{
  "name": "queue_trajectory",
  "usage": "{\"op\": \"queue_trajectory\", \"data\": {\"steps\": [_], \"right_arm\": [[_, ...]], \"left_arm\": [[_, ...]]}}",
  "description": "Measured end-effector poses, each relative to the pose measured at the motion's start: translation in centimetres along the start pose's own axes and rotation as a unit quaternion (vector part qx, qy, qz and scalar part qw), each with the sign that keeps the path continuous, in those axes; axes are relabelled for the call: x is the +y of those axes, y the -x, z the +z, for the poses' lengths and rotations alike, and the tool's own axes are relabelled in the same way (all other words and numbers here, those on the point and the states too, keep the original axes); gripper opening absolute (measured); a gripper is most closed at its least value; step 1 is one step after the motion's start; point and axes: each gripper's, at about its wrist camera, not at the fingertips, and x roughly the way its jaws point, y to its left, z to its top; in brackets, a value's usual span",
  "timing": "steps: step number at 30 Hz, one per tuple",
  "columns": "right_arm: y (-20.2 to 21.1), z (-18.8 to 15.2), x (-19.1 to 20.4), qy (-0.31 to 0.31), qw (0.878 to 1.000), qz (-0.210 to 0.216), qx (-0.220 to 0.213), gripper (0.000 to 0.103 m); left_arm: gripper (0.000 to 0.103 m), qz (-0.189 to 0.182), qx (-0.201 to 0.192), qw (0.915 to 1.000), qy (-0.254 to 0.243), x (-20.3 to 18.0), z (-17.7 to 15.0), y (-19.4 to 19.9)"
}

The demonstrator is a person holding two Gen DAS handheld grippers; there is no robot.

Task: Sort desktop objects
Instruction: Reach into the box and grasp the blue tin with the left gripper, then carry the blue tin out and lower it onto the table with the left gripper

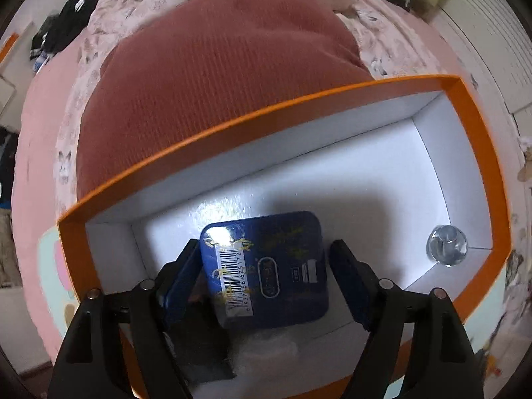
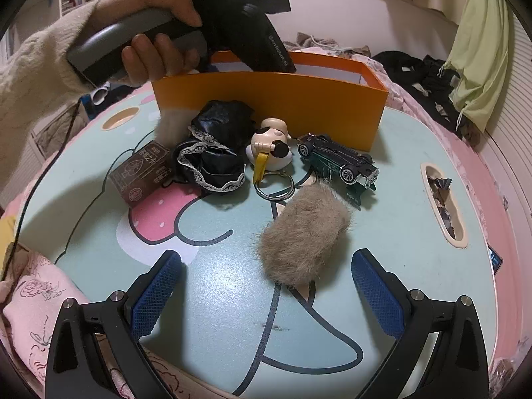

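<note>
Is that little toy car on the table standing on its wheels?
No, the toy car lies upside down beside the orange box, its underside and wheels facing up.

Two wrist views, one box shared.
Left camera stares steeply down, close inside the box (image 1: 472, 153); right looks lower across the table (image 2: 216, 292), box (image 2: 299, 99) beyond.

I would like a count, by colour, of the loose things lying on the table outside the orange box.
Black: 1, the lace cloth
Brown: 1, the small carton
Cream: 1, the duck keychain
Green: 1, the toy car
Beige: 1, the fur piece
Total: 5
</note>
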Motion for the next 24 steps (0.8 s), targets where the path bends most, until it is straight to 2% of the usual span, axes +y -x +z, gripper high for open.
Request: {"op": "queue_trajectory", "data": {"steps": [4,6,8,10,13,16,19,24], "right_arm": [[0.1,0.0,0.1,0.000,1.000,0.000,0.000,0.102],[0.1,0.0,0.1,0.000,1.000,0.001,0.000,0.102],[0.1,0.0,0.1,0.000,1.000,0.001,0.000,0.102],[0.0,0.0,0.0,0.000,1.000,0.001,0.000,0.102],[0.1,0.0,0.1,0.000,1.000,0.001,0.000,0.102],[0.0,0.0,0.0,0.000,1.000,0.002,0.000,0.102],[0.1,0.0,0.0,0.000,1.000,0.002,0.000,0.103],[0.1,0.0,-0.1,-0.002,1.000,0.012,-0.001,0.103]], "left_arm": [[0.067,-0.017,-0.019,0.9996,-0.009,0.4,-0.6,0.5],[0.067,-0.035,-0.028,0.9990,-0.006,0.8,-1.0,0.9],[0.067,-0.067,-0.049,0.9966,0.003,1.5,-1.3,1.8],[0.067,-0.095,-0.091,0.9913,0.008,1.9,-2.2,4.4],[0.067,-0.144,-0.156,0.9773,0.006,2.2,-4.6,9.5],[0.067,-0.178,-0.187,0.9659,-0.019,1.5,-8.0,13.0],[0.067,-0.181,-0.178,0.9659,-0.052,-0.1,-11.1,13.2],[0.068,-0.181,-0.142,0.9689,-0.092,-2.2,-14.8,9.9]]}}
